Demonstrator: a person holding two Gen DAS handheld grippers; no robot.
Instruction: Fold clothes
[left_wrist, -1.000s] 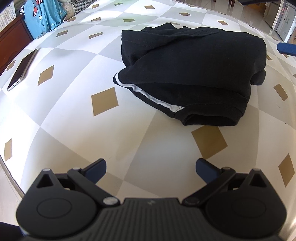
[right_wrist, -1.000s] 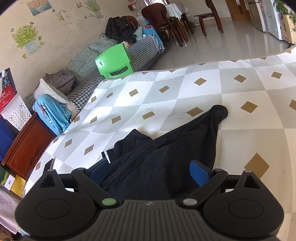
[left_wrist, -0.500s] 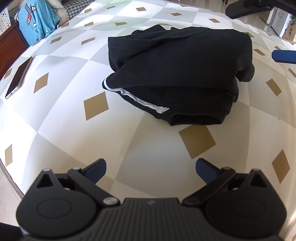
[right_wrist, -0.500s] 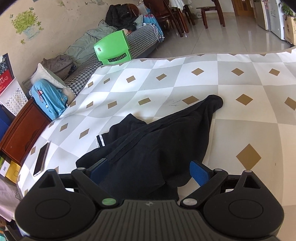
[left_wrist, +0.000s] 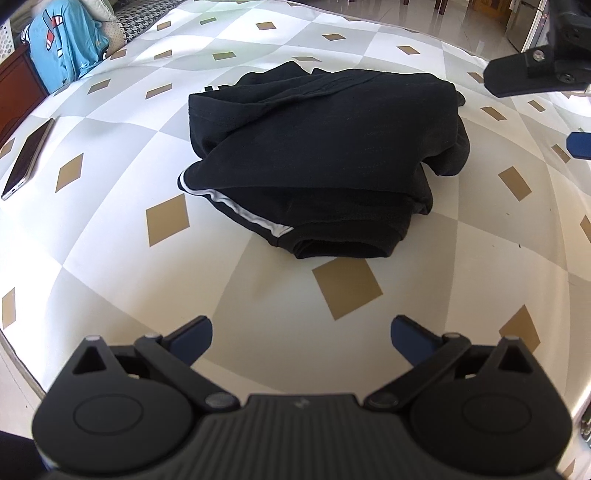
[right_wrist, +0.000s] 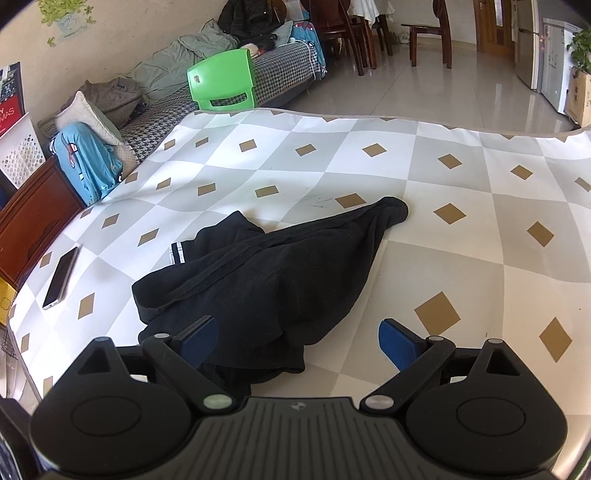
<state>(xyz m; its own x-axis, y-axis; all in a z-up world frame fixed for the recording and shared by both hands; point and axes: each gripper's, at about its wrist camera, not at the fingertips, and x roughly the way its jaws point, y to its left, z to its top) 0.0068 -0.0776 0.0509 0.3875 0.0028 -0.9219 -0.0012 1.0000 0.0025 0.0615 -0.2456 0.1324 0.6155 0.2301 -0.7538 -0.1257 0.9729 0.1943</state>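
bright daylight, both views sharp. strong fisheye bowing at edges, dark vignette in corners. glare whitens tablecloth (left_wrist: 92, 236) at left, glossy floor tiles (right_wrist: 461, 92) reflect light. black garment (left_wrist: 325, 147) underexposed, folds barely readable, soft shadow beneath.

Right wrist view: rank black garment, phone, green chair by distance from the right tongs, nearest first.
1. Black garment: directly ahead of the right tongs, its near edge between the open fingers.
2. Phone: left, near the table edge.
3. Green chair: beyond the table's far side, by the sofa.
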